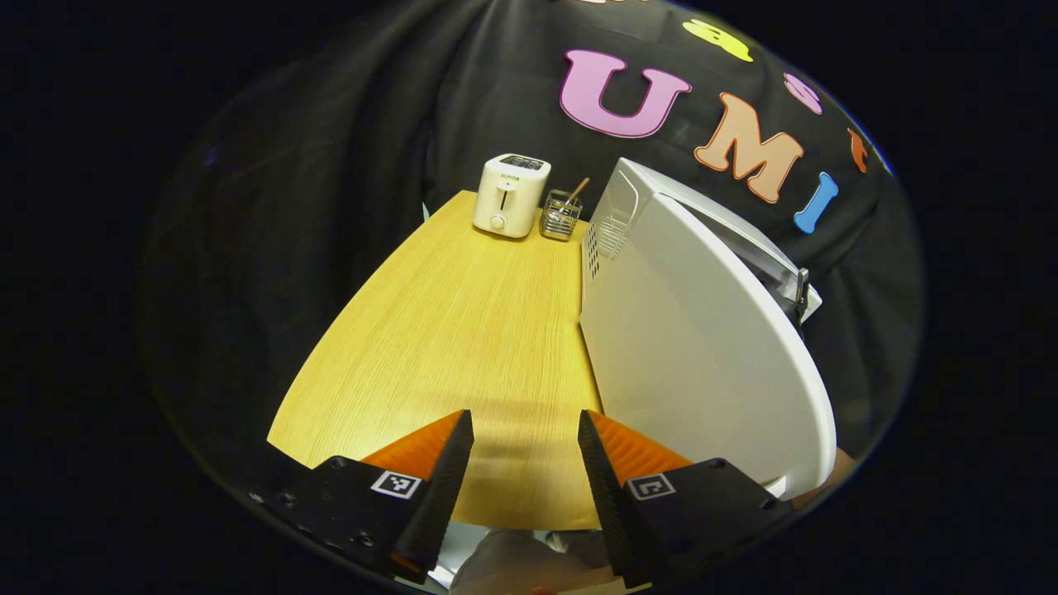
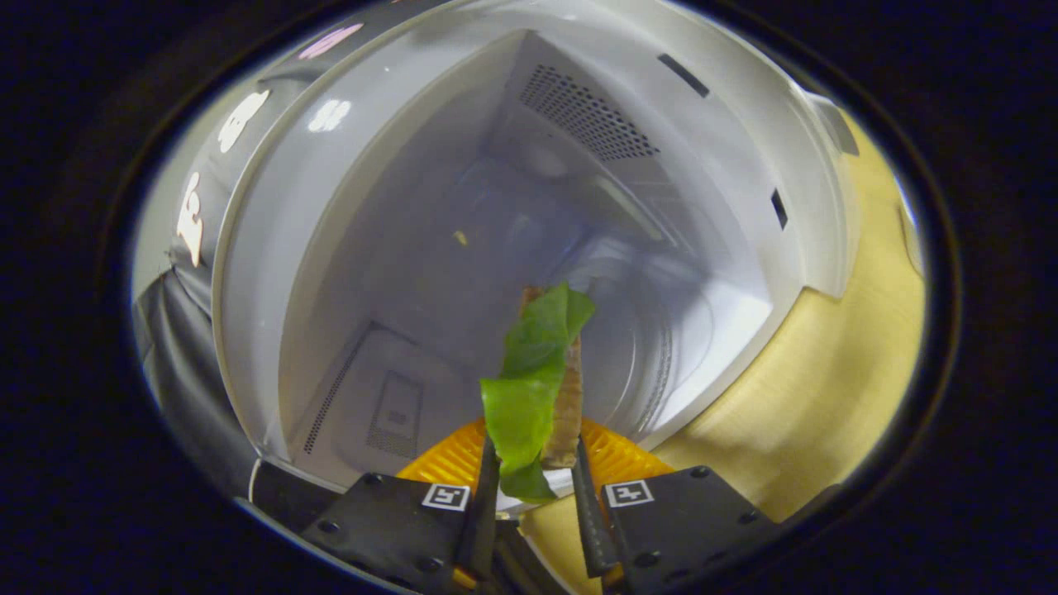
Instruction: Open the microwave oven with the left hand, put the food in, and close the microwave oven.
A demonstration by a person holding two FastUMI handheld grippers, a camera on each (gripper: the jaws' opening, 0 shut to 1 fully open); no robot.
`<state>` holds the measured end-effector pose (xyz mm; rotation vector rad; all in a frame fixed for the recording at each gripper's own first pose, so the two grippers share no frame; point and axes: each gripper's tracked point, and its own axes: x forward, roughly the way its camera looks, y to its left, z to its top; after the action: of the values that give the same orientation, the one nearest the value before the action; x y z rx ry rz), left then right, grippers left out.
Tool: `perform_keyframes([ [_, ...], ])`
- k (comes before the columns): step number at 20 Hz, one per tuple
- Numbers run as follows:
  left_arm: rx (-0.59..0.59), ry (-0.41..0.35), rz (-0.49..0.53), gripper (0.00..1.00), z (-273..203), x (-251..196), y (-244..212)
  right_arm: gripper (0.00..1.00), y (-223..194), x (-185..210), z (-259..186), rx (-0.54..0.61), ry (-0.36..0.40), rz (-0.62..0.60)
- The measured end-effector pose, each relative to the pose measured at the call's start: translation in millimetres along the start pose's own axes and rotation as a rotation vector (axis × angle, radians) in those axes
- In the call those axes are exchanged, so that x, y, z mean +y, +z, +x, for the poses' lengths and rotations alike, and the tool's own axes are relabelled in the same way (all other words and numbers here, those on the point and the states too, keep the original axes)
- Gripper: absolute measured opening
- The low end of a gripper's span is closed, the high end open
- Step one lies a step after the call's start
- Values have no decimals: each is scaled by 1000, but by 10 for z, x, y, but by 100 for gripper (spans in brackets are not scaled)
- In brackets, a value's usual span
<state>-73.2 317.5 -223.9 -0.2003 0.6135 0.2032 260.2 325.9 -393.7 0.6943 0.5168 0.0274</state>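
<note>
One piece of food (image 2: 536,376) (green leaf, brown slice) is clamped by the right gripper (image 2: 533,487) at lower centre, before the one open microwave oven (image 2: 529,207). The left gripper (image 1: 526,463) is seen spread, empty, above one table (image 1: 446,330).

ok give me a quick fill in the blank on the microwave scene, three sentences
1. The microwave door stands ____.
2. The right gripper is shut on the ____.
3. At the far end of the table, beside the wire basket, stands a white ____.

Missing words: open; food; toaster
</note>
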Motion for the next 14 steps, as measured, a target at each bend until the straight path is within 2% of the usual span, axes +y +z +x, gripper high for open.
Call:
perform_keyframes([
  [1, 1, -11, -4, 75, 15, -33, 0, 48, 18, -75, -8, -10, -31, -63],
  [2, 2, -25, -5, 80, 30, -69, 3, 51, 28, -89, -36, -18, -44, -108],
  [3, 3, -38, -3, 80, 46, -103, 7, 61, 71, -97, -34, -39, -58, -150],
  [4, 6, -49, 2, 80, 65, -143, 2, 61, 108, -141, -43, -56, -77, -206],
  [5, 10, -58, 9, 75, 68, -170, -12, 65, 134, -164, -67, -67, -90, -253],
  [6, 10, -66, 14, 75, 81, -198, -17, 70, 151, -173, -74, -77, -95, -284],
  [8, 7, -79, 21, 75, 65, -235, -24, 91, 218, -168, -124, -109, -97, -310],
  [14, -6, -104, 24, 75, 23, -309, -33, 90, 490, -155, -648, -185, -110, -446],
])
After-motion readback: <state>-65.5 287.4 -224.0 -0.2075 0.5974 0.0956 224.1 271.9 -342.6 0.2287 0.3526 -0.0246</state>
